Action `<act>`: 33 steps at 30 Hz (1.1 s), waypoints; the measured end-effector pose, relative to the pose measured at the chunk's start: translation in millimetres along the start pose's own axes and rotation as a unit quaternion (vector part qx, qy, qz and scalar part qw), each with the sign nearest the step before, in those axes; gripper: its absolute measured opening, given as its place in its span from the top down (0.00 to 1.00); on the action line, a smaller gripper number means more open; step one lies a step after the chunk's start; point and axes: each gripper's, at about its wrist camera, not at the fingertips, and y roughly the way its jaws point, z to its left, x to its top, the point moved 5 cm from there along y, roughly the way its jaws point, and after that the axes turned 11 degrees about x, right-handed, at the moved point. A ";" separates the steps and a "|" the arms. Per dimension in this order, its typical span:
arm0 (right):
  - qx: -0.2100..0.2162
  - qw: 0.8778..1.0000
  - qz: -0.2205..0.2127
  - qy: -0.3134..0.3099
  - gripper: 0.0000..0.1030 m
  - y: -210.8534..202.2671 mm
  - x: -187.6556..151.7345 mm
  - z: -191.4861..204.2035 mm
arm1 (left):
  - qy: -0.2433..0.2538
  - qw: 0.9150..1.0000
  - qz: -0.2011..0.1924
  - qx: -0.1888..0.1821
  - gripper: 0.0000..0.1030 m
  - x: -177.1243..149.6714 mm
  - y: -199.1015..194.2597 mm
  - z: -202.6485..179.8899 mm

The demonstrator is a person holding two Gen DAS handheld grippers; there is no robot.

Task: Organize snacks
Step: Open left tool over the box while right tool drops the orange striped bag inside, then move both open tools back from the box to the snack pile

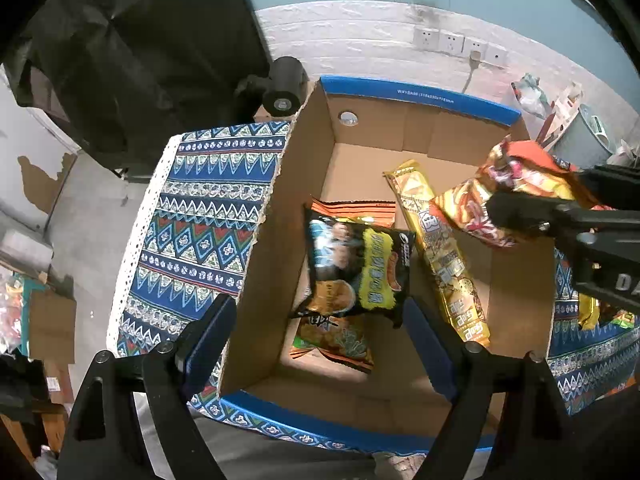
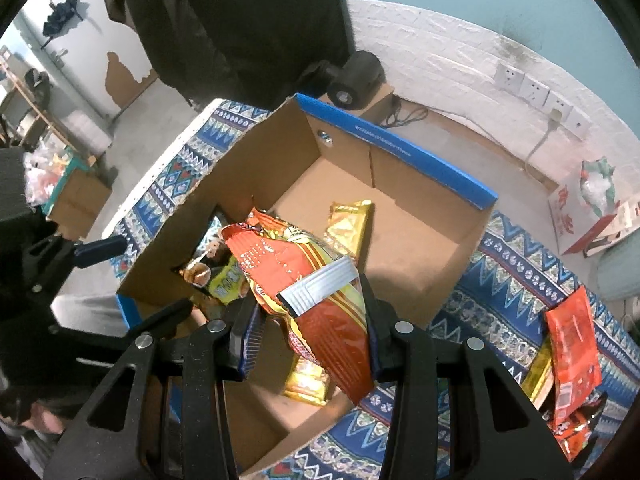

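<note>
R gripper (image 2: 308,332) clamped on orange snack bag (image 2: 304,280) over cardboard box (image 2: 400,240); L gripper (image 1: 320,344) jaws apart, nothing btwn.

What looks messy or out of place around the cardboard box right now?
Mostly tidy. Inside the brown cardboard box, the black snack bag lies tilted across other packets rather than flat. Outside it, an orange-red foil packet sits on the patterned blue tablecloth, unpacked.
</note>
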 end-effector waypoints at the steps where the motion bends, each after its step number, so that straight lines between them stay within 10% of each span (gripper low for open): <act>1: 0.001 1.000 0.001 0.002 0.60 1.6 0.5 -0.2 | 0.000 1.000 0.000 0.000 0.16 0.0 -0.6 0.6; 10: -0.022 1.000 -0.014 0.014 0.34 -3.2 4.5 -4.3 | 0.004 1.000 -0.005 -0.005 0.16 0.3 -8.1 -4.5; 33: -0.086 0.994 -0.046 0.052 0.23 -95.8 -57.1 -66.0 | 0.057 0.998 -0.019 -0.032 0.16 4.5 -36.3 -71.8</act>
